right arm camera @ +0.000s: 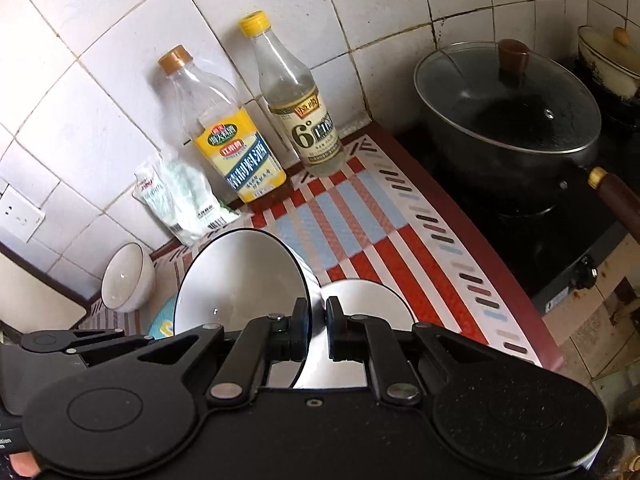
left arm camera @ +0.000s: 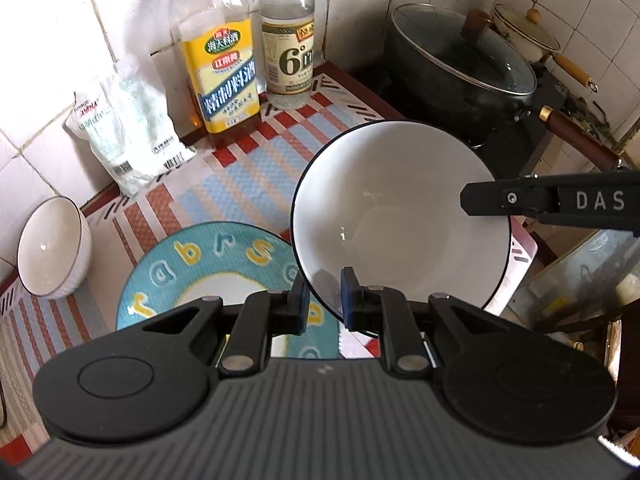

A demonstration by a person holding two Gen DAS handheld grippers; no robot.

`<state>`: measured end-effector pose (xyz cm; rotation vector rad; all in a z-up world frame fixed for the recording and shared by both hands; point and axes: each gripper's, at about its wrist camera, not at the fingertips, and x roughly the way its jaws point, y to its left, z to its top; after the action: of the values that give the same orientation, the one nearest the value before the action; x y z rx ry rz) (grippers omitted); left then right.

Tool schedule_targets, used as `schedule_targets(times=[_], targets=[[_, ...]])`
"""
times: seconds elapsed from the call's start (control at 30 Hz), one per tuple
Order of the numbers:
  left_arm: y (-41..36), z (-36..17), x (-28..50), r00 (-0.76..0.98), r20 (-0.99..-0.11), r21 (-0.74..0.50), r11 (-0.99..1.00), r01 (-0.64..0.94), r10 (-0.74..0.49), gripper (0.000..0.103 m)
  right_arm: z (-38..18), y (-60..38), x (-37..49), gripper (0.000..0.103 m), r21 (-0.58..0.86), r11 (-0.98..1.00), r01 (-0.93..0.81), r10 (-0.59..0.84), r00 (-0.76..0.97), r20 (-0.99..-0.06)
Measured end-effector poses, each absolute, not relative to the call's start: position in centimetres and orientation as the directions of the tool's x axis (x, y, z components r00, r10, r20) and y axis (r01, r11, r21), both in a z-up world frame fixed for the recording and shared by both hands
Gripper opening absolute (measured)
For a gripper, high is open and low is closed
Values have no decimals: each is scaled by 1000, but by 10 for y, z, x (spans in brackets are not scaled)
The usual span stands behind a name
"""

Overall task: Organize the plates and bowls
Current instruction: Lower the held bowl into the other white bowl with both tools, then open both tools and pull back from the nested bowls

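Left wrist view shows us our left claw (left arm camera: 325, 300) and right claw (left arm camera: 466, 200) both clenched on the white bowl's (left arm camera: 392, 200) rim, held above the worktop (left arm camera: 240, 168) beside the blue plate (left arm camera: 200, 256).

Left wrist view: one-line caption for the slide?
Both tools, left and right, grip the rim of a white bowl above a blue plate on the striped mat.

Both cameras ride close above the desk (left arm camera: 256, 168), angled steeply down toward the tiled wall; both catch the two bottles (right arm camera: 236, 148) and the pot (left arm camera: 460, 76).
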<state>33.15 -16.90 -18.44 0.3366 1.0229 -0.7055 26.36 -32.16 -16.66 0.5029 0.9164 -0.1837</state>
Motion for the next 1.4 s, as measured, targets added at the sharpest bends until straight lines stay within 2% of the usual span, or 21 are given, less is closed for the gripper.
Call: schedule_targets(times=[0.4,0.57,1.0,1.13,1.23,1.3,1.4], targets=[[-193,-215,321,310,-888,-59,752,656,-340,14,-199,-354,252,14,411,840,355,136,596,-792],[-202,-232,320,308,-898,-41,758,651,-314,14,-215,-359,258,14,398,848,349,148,565,-812],[-229,-246,328,299,-924,17,753,658,-240,14,-231,-358,277,14,244,929,277,88,476,-875],[-228,-246,333,282,-929,-7,774,633,-238,15,-233,-357,280,14,222,944,244,86,467,-880],[-228,-245,333,290,-928,-10,791,612,-235,22,-234,-356,280,18,212,950,230,84,465,-881],[-228,-240,329,322,-917,12,794,608,-234,34,-233,-356,279,19,200,955,221,76,469,-880],[-224,-230,322,358,-903,36,788,615,-238,41,-228,-357,272,28,230,951,206,102,492,-865]])
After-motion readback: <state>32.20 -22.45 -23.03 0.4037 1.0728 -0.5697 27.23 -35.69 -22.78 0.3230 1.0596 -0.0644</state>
